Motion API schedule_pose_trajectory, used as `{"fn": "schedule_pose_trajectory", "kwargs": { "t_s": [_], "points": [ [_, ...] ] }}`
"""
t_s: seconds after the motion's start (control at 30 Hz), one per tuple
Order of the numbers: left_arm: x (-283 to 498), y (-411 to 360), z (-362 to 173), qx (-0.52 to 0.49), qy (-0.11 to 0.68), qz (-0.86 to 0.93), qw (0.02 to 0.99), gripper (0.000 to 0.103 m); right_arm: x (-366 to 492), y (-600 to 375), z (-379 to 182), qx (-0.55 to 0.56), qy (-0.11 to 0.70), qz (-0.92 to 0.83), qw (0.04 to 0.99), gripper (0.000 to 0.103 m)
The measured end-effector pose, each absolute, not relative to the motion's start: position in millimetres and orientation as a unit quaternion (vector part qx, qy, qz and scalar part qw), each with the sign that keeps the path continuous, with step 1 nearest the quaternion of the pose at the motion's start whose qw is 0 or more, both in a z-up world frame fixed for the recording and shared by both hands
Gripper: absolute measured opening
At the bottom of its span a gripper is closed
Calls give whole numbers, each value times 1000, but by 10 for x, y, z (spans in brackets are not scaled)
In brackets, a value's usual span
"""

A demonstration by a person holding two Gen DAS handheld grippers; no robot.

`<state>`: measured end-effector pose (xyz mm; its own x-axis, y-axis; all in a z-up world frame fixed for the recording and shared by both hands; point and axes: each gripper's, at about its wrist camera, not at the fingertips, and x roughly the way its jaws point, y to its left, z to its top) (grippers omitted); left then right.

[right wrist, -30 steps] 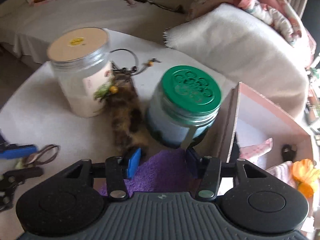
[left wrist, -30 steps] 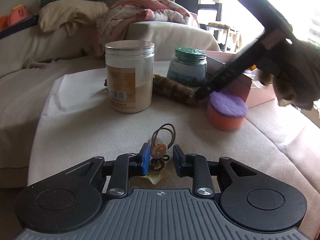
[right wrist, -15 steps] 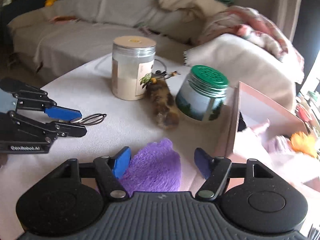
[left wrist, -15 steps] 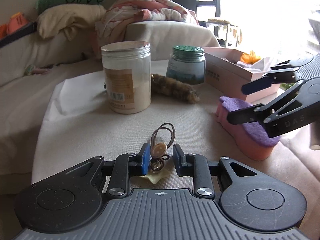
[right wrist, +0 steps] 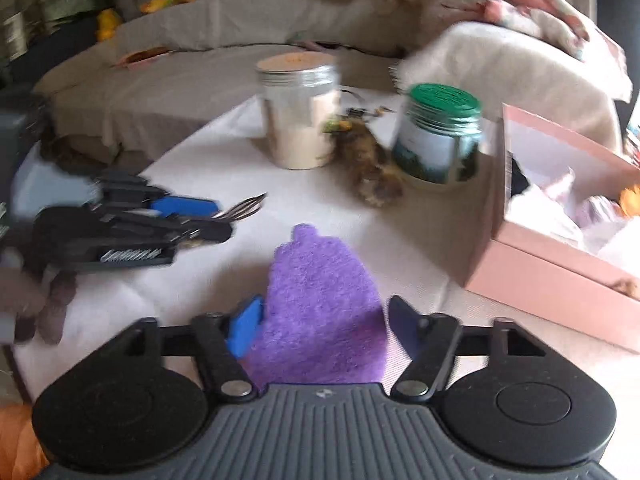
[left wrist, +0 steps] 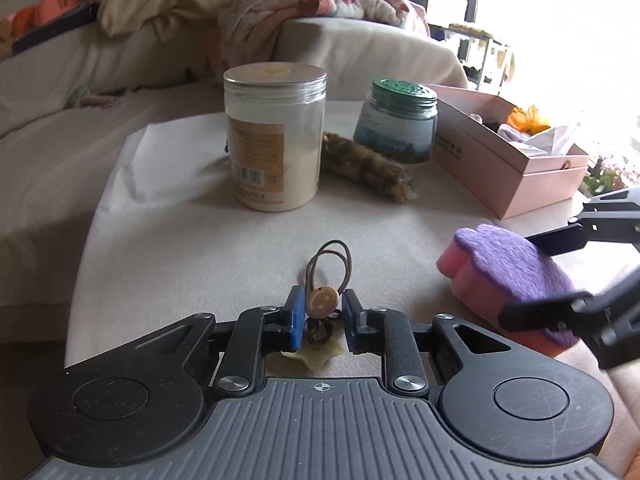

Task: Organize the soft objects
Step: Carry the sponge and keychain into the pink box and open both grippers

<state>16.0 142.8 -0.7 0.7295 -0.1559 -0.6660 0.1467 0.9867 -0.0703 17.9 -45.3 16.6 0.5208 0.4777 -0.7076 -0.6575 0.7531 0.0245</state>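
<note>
My left gripper [left wrist: 321,309] is shut on a brown hair tie with a button charm [left wrist: 323,299], low over the cloth-covered table [left wrist: 192,248]; a pale star piece [left wrist: 316,354] hangs below it. My right gripper [right wrist: 324,314] is shut on a pink sponge with a purple scrub top [right wrist: 320,292], which also shows in the left wrist view [left wrist: 508,268] at the right. A furry brown scrunchie [left wrist: 368,168] lies between the two jars. The left gripper [right wrist: 208,216] appears at the left of the right wrist view.
A tall powder jar [left wrist: 275,136] and a green-lidded jar [left wrist: 396,120] stand mid-table. An open pink box [left wrist: 516,160] holding soft items sits at the right. Sofa cushions and blankets [left wrist: 320,0] lie behind the table.
My right gripper has lifted the sponge from beside the pink box and drawn it back toward the table's near right side. My left gripper has stayed put with the hair tie.
</note>
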Motion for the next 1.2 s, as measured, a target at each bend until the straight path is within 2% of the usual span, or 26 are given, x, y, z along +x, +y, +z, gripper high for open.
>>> {"fn": "schedule_pose_trajectory", "kwargs": {
  "t_s": [0.2,0.33,0.6,0.77,0.9,1.0,1.1,1.2],
  "points": [
    [91,1582,7,-62,352,-83,930,21,218,-542,286,-95,358,360,856,64],
    [60,1651,221,-62,319,-81,942,21,340,-603,507,-64,337,374,862,64],
    [448,1846,1505,-54,191,-71,978,21,811,-911,1381,-22,238,358,903,64],
    [1057,1643,2010,-89,162,-108,977,21,1120,-1363,1752,-4,192,295,936,64],
    [1537,1131,2054,-116,181,-179,960,21,1300,-1764,1834,0,182,246,952,65],
    [1870,677,1912,-146,219,-237,935,22,1480,-2063,1721,14,205,217,954,66],
    [2172,264,1568,-177,299,-266,899,23,1689,-2373,1409,51,247,214,944,72],
    [2331,0,1179,-165,372,-275,871,23,1819,-2646,1098,121,284,225,924,72]
  ]
}}
